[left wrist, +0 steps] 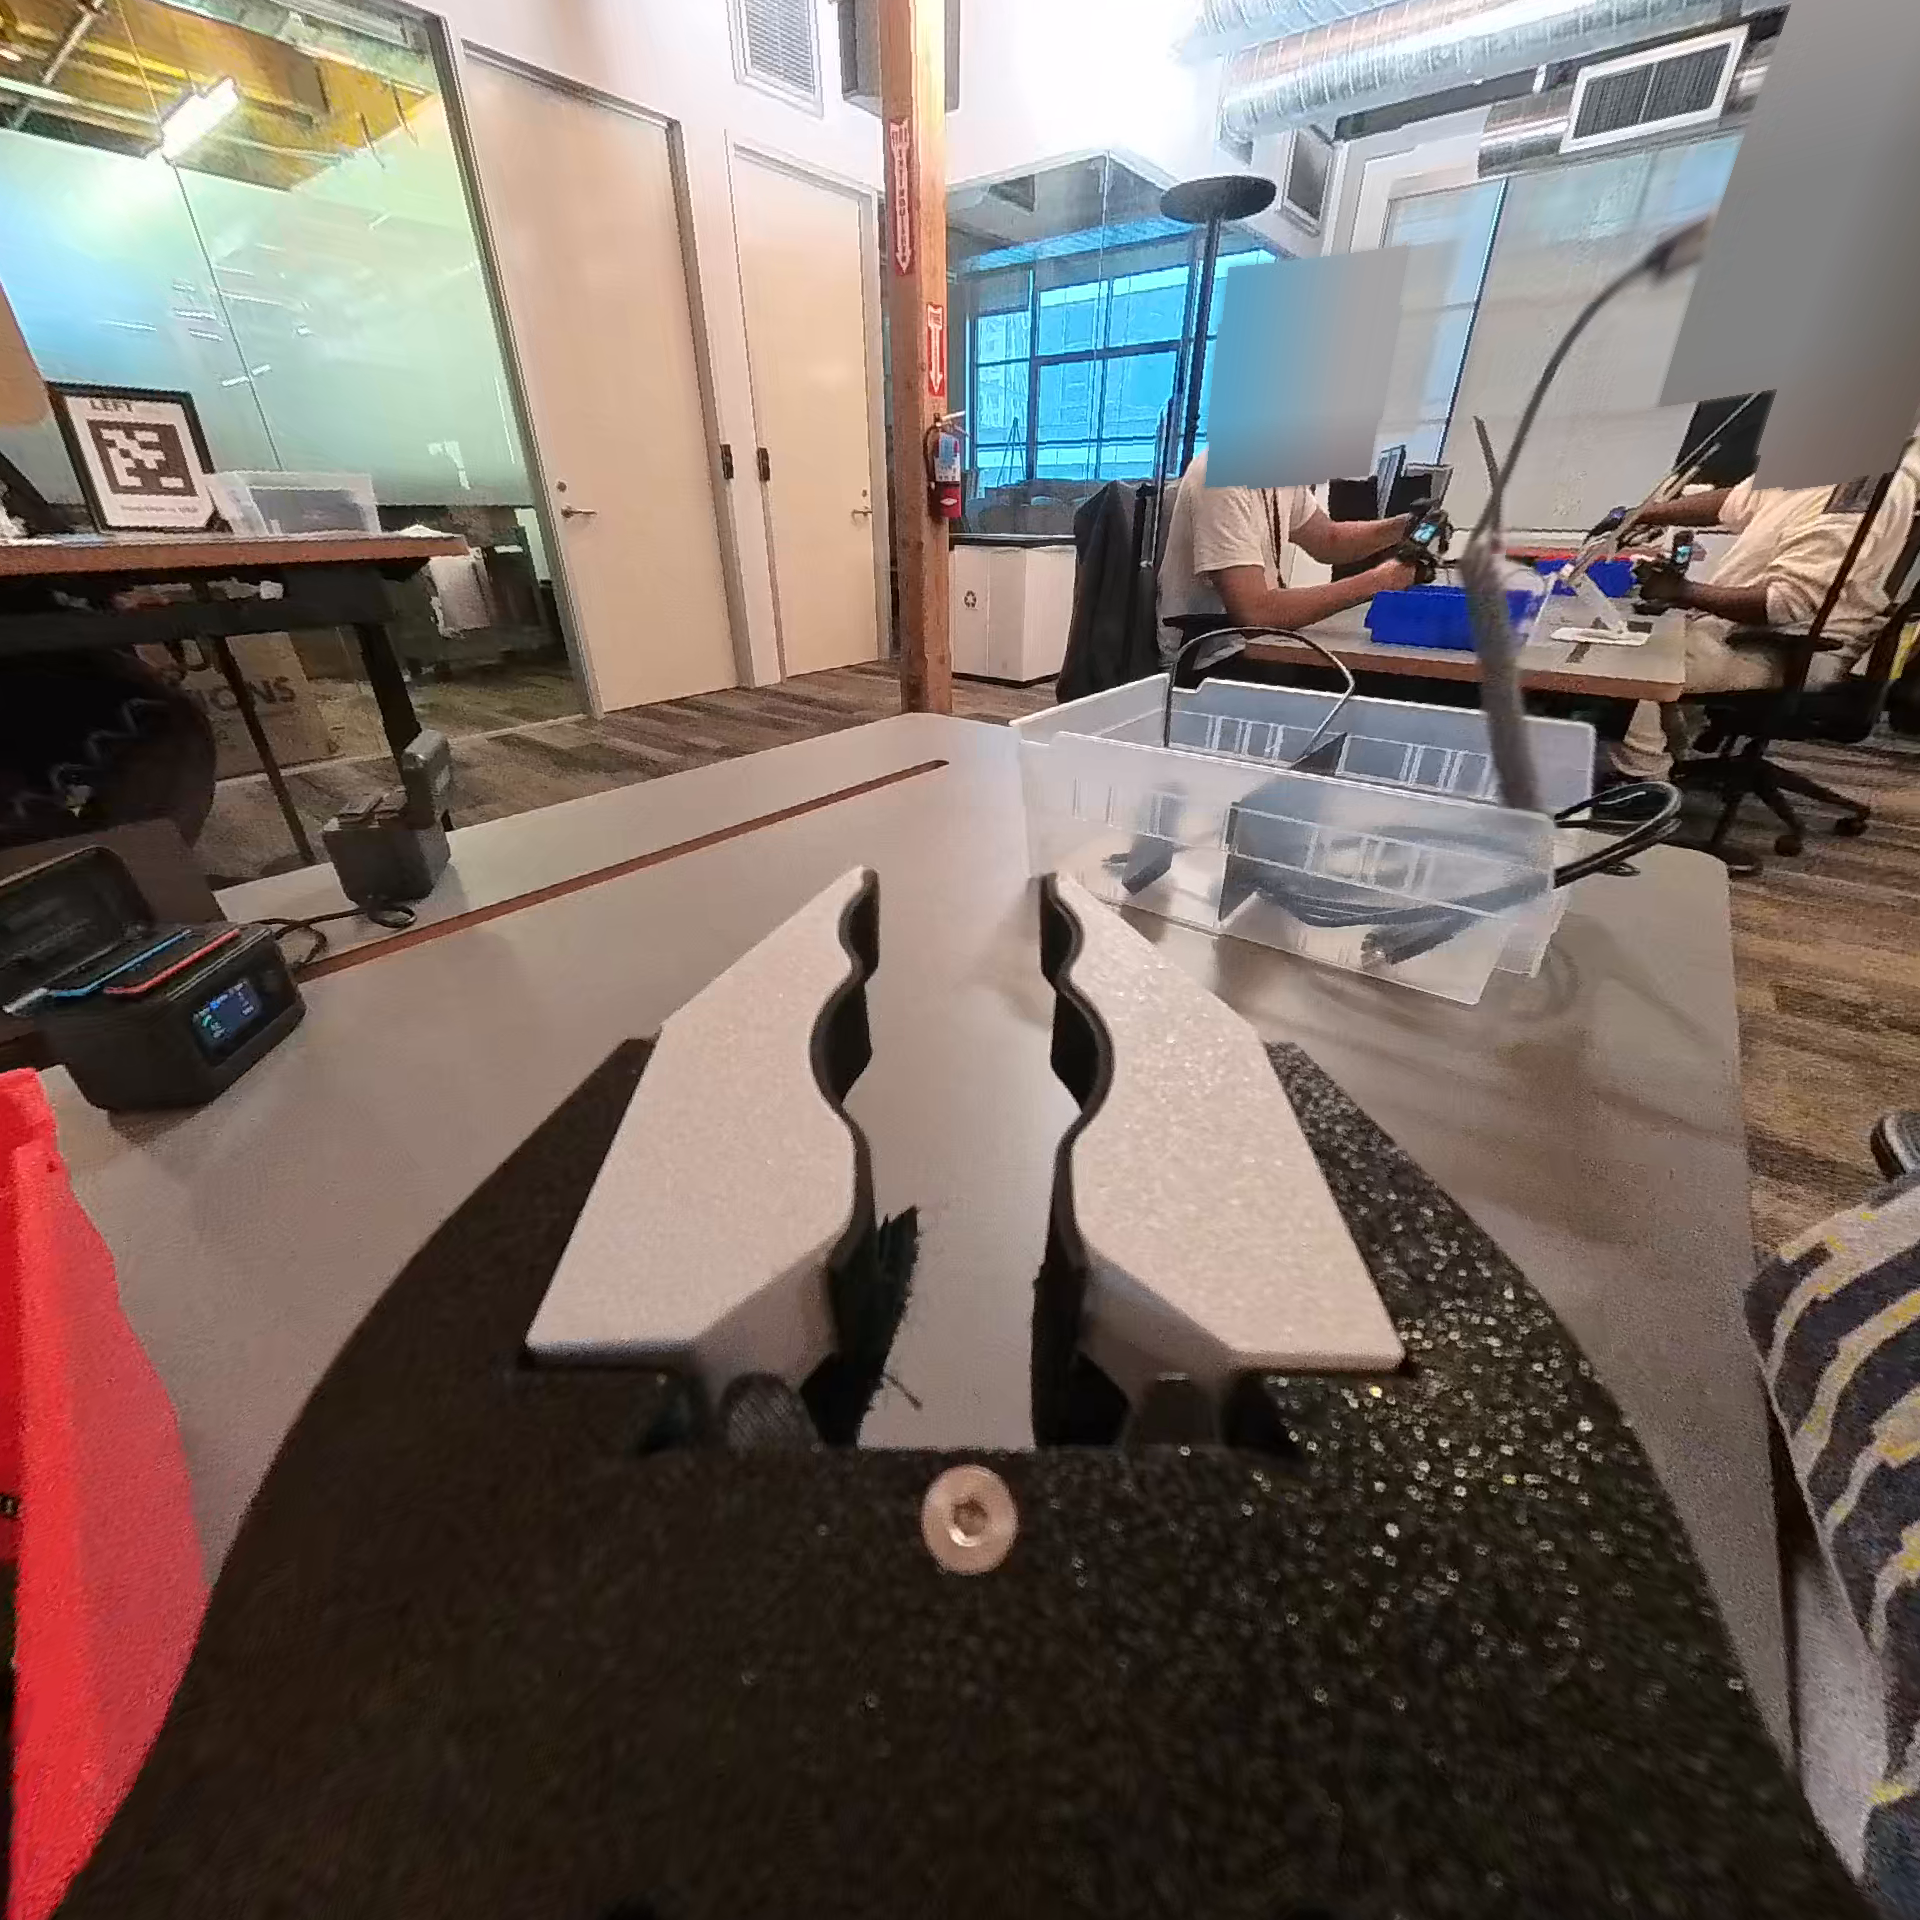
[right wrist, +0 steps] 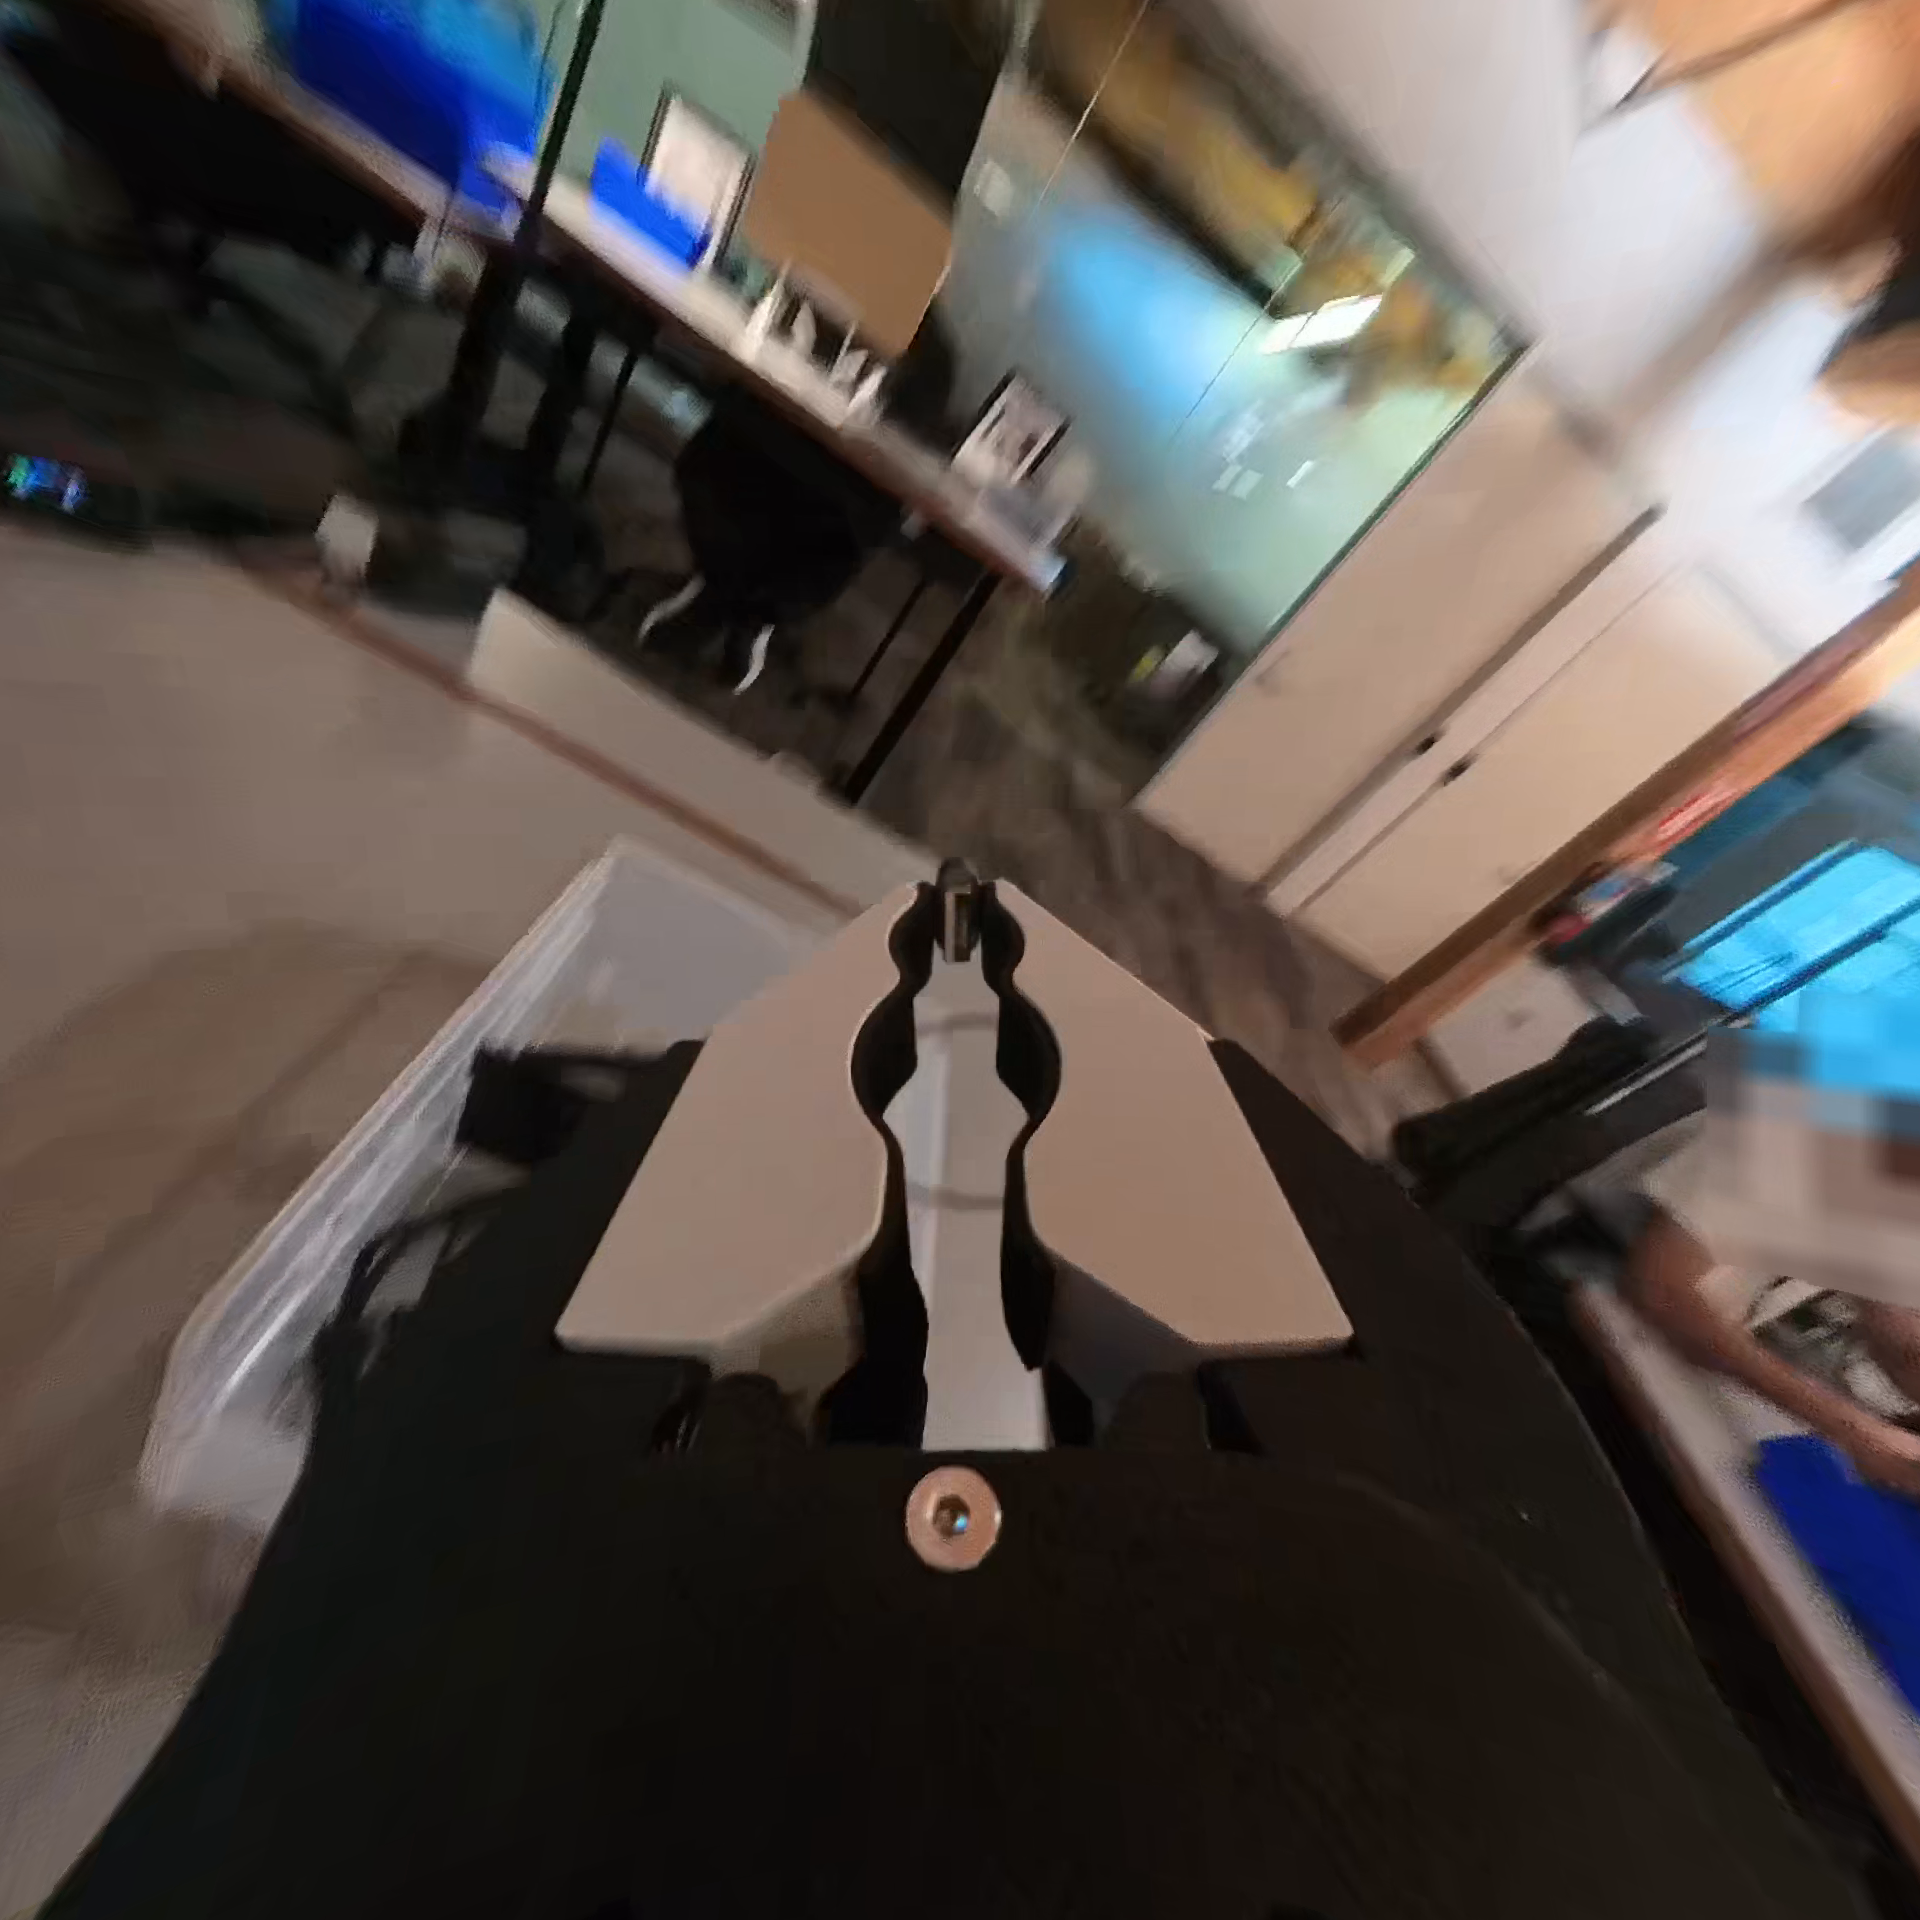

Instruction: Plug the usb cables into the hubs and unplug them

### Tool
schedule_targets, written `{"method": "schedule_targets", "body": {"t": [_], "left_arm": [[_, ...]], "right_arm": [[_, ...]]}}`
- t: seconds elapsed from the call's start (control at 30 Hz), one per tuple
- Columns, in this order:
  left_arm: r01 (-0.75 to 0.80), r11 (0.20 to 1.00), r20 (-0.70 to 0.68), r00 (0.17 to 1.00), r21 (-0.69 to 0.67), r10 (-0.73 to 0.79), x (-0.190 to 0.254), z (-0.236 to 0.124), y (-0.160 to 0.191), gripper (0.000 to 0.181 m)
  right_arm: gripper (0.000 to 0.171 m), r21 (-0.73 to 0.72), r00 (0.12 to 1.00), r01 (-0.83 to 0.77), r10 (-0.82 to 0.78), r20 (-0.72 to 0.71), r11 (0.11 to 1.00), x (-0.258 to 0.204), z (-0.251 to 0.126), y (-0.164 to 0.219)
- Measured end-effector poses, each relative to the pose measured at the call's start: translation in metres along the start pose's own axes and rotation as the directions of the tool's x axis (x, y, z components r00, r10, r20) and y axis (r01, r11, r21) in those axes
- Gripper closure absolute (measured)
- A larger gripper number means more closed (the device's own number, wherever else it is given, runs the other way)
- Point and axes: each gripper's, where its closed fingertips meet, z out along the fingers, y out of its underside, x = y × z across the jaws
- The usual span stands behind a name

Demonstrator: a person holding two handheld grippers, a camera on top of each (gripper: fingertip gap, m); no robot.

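My left gripper is open and empty, low over the grey table. A clear plastic bin stands just ahead to its right and holds several black cables. One black braided cable hangs in the air above the bin's right end and runs up out of frame. The right wrist view is blurred and tilted. There my right gripper is shut on a small metal USB plug at its tips, above the bin. I cannot make out a hub for certain.
A black charger case with a small screen and a dark block sit at the table's left. A red object is at the left edge, a patterned sleeve at the right. People work at a far table. About 40 cm separates my left fingertips from my right.
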Motion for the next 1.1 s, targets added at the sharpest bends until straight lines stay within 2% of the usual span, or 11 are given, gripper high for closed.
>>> {"method": "schedule_targets", "body": {"t": [0.1,0.23,0.37,0.47,0.57,0.67,0.73,0.8,0.93,1.03,1.1], "left_arm": [[-0.001,1.000,-0.008,1.000,-0.009,0.001,0.002,0.001,0.002,0.153],[-0.001,1.000,-0.019,1.000,-0.018,0.000,0.005,0.002,0.003,0.154],[-0.002,0.999,-0.043,0.999,-0.038,0.000,0.009,0.004,0.006,0.162],[-0.004,1.000,-0.005,1.000,-0.029,0.004,0.005,0.003,0.005,0.156],[0.004,1.000,0.006,1.000,-0.024,-0.004,0.005,0.003,0.006,0.156],[0.030,0.999,0.001,1.000,-0.038,-0.030,0.011,0.009,0.011,0.156],[0.071,0.997,-0.007,0.997,-0.023,-0.071,0.020,0.017,0.011,0.156],[0.086,0.996,-0.052,0.995,-0.032,-0.087,0.038,0.027,0.012,0.152],[0.011,0.990,0.017,1.000,-0.143,-0.009,0.037,0.027,0.012,0.145],[0.140,0.964,-0.001,0.990,-0.227,-0.144,0.032,0.010,-0.003,0.131],[0.150,0.954,0.037,0.989,-0.259,-0.145,0.013,-0.008,-0.018,0.124]], "right_arm": [[0.165,-0.233,0.990,0.000,0.033,0.136,0.973,-0.030,0.017,0.063],[0.164,-0.476,0.969,0.091,0.033,0.246,0.875,-0.059,0.024,0.126],[0.134,-0.563,0.951,0.024,0.155,0.268,0.826,-0.070,0.024,0.140],[0.121,-0.613,0.992,0.068,0.014,0.128,0.787,-0.039,0.015,0.138],[0.119,-0.469,0.997,0.047,-0.016,0.070,0.882,-0.041,0.017,0.092],[0.122,-0.092,0.992,-0.056,0.066,0.110,0.994,-0.079,0.029,0.012],[0.125,0.164,0.984,-0.094,0.066,0.165,0.982,-0.115,0.036,-0.033],[0.131,0.332,0.978,-0.126,0.061,0.201,0.935,-0.151,0.047,-0.062],[0.130,0.420,0.899,-0.296,0.102,0.425,0.858,-0.233,0.084,-0.086],[0.130,0.414,0.855,-0.364,0.122,0.504,0.834,-0.274,0.118,-0.076],[0.129,0.388,0.826,-0.416,0.162,0.540,0.822,-0.292,0.139,-0.060]]}}
